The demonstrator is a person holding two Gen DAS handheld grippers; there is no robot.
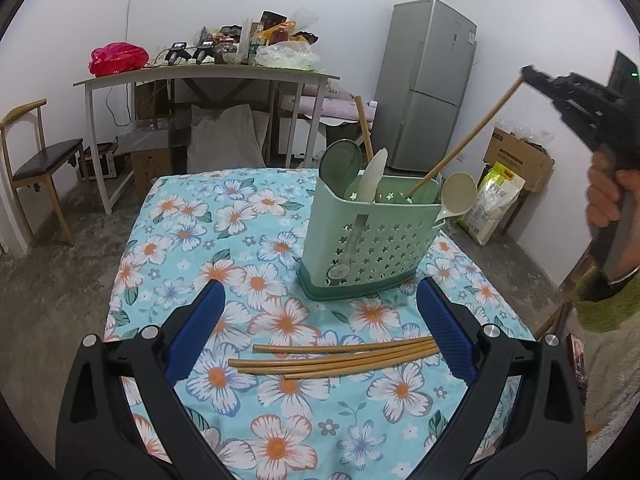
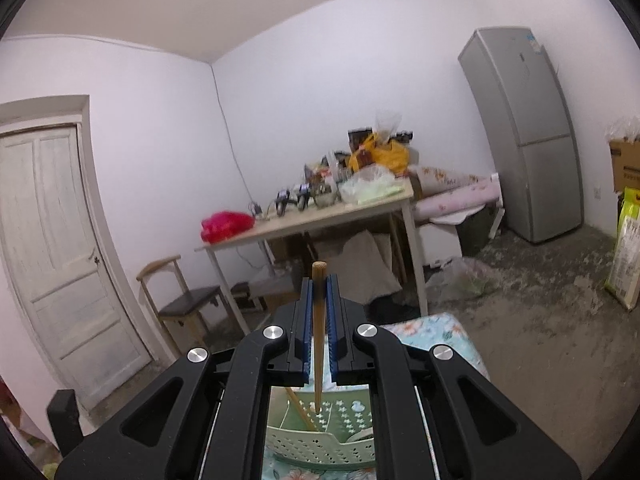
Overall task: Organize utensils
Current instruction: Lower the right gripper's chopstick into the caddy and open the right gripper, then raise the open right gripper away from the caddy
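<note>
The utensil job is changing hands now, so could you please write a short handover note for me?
Right gripper: shut on one chopstick, its lower tip inside the green holder.
Left gripper: open, empty, above the loose chopsticks on the floral tablecloth.
Done: spoons and spatula already in the holder.
Left: release this chopstick, then move the loose ones.

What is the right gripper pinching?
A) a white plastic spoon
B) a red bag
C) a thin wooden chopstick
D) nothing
C: the right gripper has its blue pads closed on a thin wooden chopstick, whose lower end hangs over the pale green star-holed plastic utensil basket.
</note>
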